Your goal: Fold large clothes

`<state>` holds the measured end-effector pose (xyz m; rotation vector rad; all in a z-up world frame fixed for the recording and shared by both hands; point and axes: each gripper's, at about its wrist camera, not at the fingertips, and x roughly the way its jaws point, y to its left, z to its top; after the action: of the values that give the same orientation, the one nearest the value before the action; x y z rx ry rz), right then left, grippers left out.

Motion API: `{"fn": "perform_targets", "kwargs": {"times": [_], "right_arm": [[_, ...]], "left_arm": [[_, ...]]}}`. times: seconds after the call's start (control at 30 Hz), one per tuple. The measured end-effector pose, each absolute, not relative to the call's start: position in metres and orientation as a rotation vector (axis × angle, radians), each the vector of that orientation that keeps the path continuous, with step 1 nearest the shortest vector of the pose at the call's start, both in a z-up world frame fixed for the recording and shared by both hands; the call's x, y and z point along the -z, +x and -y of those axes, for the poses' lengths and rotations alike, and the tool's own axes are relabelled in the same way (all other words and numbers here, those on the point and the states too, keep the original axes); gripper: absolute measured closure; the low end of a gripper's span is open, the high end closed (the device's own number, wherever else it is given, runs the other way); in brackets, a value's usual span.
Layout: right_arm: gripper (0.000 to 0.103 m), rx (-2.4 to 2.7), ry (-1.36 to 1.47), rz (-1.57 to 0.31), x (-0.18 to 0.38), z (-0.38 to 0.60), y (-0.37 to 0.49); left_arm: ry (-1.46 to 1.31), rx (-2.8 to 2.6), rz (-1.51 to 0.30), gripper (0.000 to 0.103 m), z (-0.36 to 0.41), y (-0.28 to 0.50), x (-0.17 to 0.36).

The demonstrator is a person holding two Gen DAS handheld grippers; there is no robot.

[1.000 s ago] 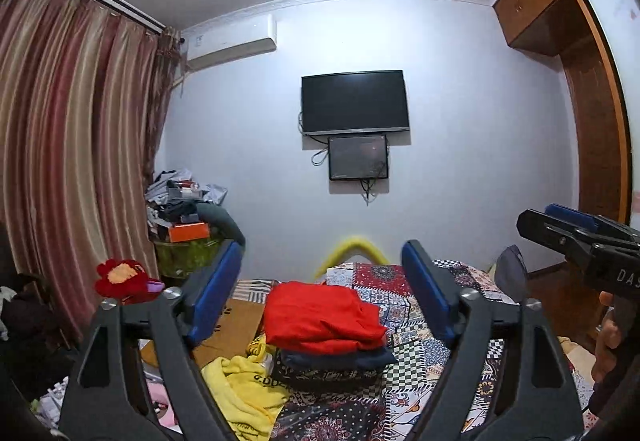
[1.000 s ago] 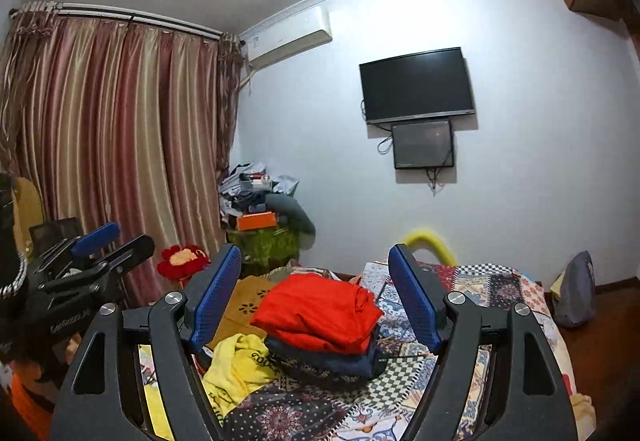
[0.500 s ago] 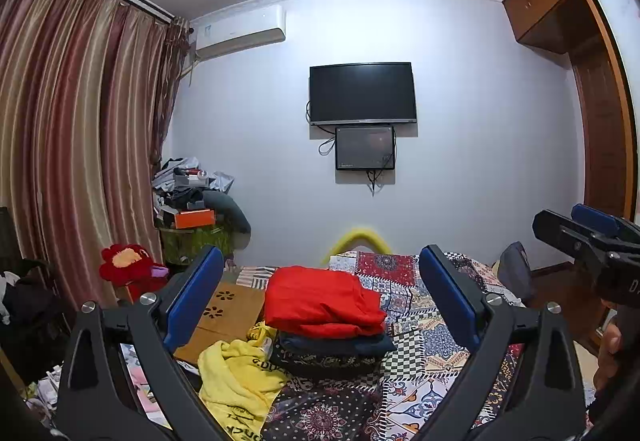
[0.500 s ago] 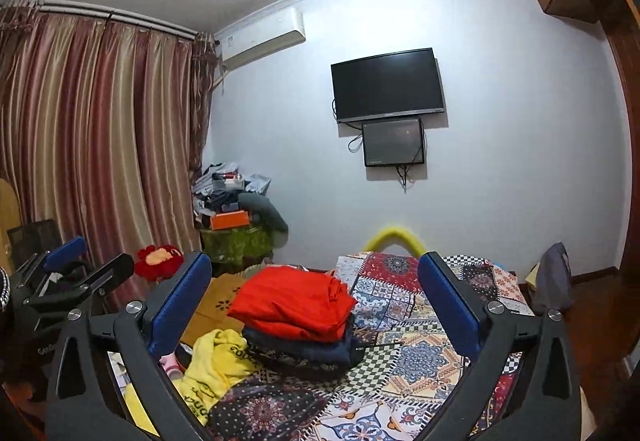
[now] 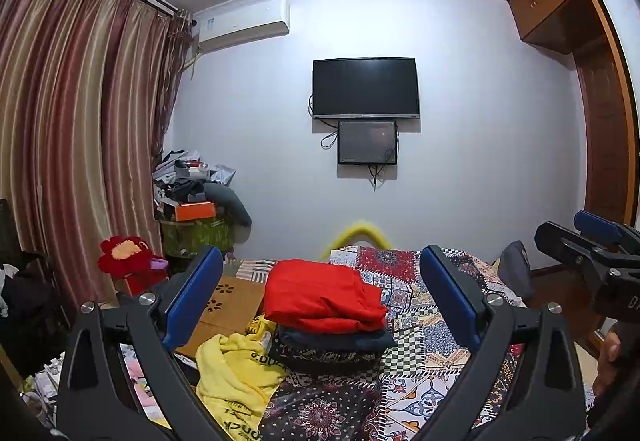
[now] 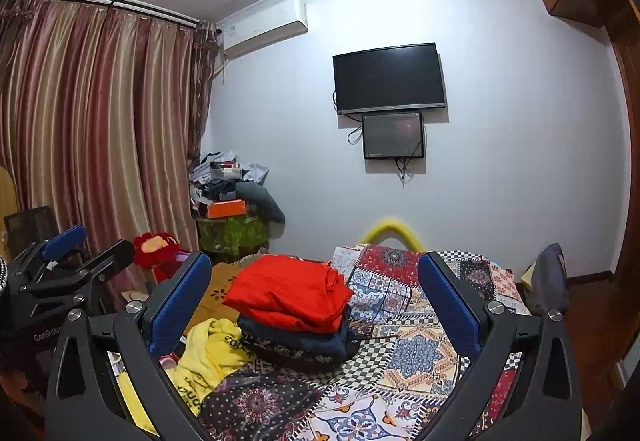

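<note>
Bed with patchwork quilt [image 5: 420,321]; crumpled yellow garment [image 5: 236,369] lies at its left edge beside a cardboard sheet [image 5: 228,301], a cluttered green stand [image 6: 232,233] against the far wall under the TV [image 5: 366,87]. Folded stack, red garment [image 5: 320,297] topping a dark garment [image 5: 332,341], sits mid-bed. Left gripper [image 5: 320,305] and right gripper [image 6: 316,305] hover short of it, jaws just spread wide, grasping nothing.

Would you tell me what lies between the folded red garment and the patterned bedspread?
A folded dark navy garment lies under the red garment, on the bedspread; both wrist views show it.
</note>
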<state>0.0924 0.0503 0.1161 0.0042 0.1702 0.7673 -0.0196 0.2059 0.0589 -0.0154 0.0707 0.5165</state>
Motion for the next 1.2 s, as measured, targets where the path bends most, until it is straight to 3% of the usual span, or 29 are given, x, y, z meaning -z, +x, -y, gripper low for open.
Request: {"fn": "perform_targets", "kwargs": {"times": [1.2], "right_arm": [[0.000,-0.761,0.015,-0.193,-0.1168,-0.0408,0.0938]], "left_arm": [[-0.033,-0.479,-0.094,0.003,-0.2068,-0.0150,-0.0542]]}}
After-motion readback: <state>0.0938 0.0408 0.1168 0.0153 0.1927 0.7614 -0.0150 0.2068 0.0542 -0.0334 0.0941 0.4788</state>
